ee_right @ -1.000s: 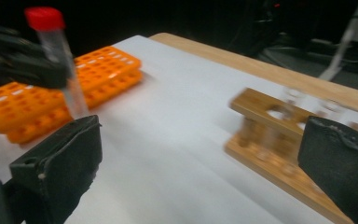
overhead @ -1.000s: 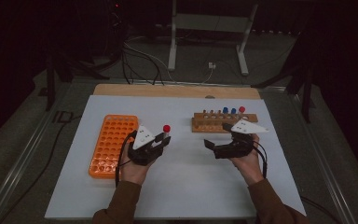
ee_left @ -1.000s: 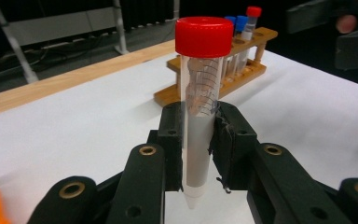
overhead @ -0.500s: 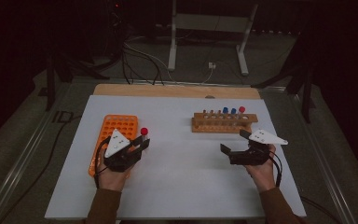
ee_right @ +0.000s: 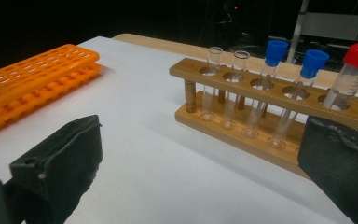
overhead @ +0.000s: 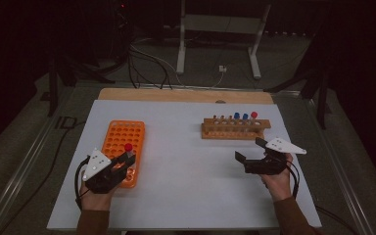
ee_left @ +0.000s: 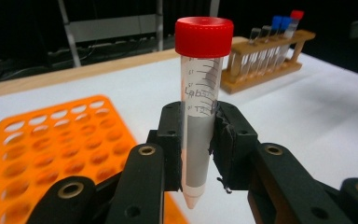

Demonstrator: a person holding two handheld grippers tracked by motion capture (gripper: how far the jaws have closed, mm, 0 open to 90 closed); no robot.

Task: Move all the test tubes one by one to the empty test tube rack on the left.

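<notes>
So the left gripper (ee_left: 195, 154) is clamped on a red-capped tube (ee_left: 198, 107), pads squeezing it around the lower half, tube upright with the pointed tip poking out below the jaws and the cap well above them. In the high view that gripper (overhead: 126, 160) sits over the near right corner of the orange rack (overhead: 122, 136), so the tube hangs just above the holes there, not seated in any of them as far as I can tell. My take on doing this bit well: keep the tube dead vertical, line the tip up over one hole before lowering, and only let go once it's dropped in far enough to stand by itself. The grip is low on the tube, so the jaws will meet the rack's top before it's fully down; probably release a touch early and let it slide. The orange rack looks empty, every hole I can see is open. The right gripper (overhead: 252, 157) is spread wide with nothing in it, and just ahead of it stands the wooden rack (ee_right: 261, 107), holding two clear uncapped tubes (ee_right: 223, 84), two blue-capped tubes (ee_right: 289, 79) and one red-capped one (ee_right: 352, 74), with an open hole at the end.
</notes>
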